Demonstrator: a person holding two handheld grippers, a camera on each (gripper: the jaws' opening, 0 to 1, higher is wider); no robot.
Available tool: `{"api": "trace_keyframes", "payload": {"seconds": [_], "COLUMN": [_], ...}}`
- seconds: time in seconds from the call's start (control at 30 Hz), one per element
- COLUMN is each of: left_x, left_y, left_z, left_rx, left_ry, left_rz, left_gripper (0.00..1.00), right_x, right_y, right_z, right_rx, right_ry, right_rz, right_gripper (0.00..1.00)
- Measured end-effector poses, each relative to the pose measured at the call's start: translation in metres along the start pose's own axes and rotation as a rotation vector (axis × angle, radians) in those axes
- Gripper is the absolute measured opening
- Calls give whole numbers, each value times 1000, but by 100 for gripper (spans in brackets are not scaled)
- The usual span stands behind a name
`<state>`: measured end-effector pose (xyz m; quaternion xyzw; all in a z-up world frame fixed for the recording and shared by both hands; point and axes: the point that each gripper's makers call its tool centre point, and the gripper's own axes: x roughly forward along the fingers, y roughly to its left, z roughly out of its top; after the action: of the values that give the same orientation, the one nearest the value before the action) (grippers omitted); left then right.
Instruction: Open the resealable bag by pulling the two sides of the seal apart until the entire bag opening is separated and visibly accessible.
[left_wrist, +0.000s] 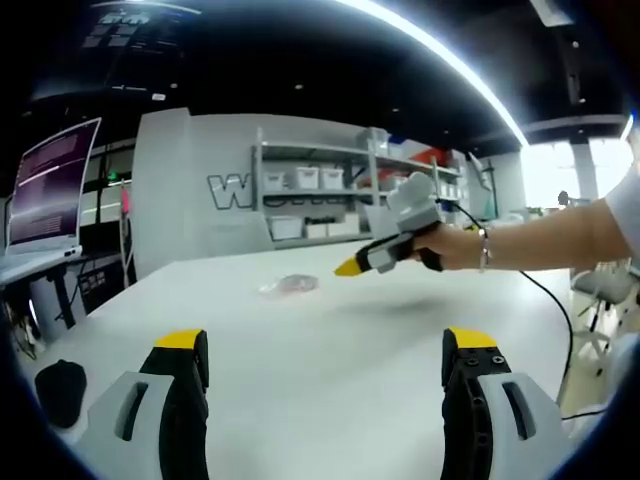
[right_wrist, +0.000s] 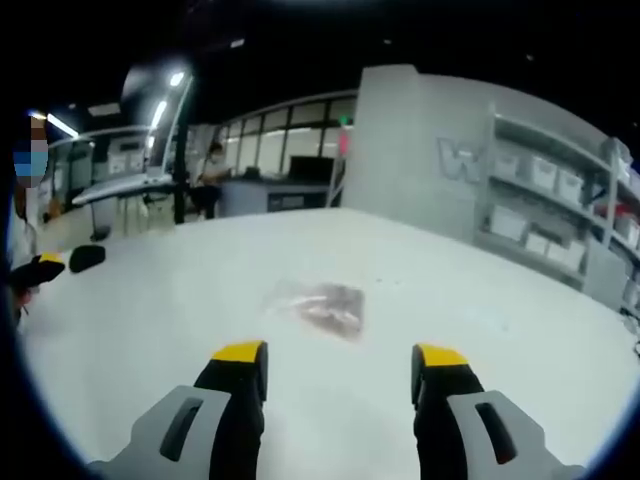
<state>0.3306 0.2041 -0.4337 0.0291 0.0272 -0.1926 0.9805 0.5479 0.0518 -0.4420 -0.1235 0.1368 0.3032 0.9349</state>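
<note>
Judging from both views, nothing is done yet: the resealable bag (right_wrist: 322, 306) lies flat on the white table (right_wrist: 500, 330), seal apparently shut, though it's too blurred to be sure. We see something dark inside it, can't tell what.

In the right gripper view, the right gripper (right_wrist: 340, 362) has its jaws spread wide, holding nothing, bag just ahead of the tips and slightly left of centre, not touching. In the left gripper view, the left gripper (left_wrist: 327, 347) is also spread wide and empty, bag (left_wrist: 288, 285) well apart, further up the table. There we also see the right gripper (left_wrist: 350, 266) held in a hand (left_wrist: 455, 245), hovering above the table near the bag.

Left to do, as we read it: approach, pinch each side of the seal, pull apart along the full opening.
</note>
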Motion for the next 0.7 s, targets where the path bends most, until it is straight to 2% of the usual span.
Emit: {"api": "trace_keyframes", "payload": {"seconds": [0.7], "left_x": [3], "left_y": [-1], "left_z": [-2], "left_rx": [4], "left_ry": [11], "left_rz": [-4], "left_gripper": [95], "right_x": [21], "right_y": [3], "right_z": [5], "right_rx": [-84], "right_ry": [7], "right_rz": [19], "right_gripper": [54]}}
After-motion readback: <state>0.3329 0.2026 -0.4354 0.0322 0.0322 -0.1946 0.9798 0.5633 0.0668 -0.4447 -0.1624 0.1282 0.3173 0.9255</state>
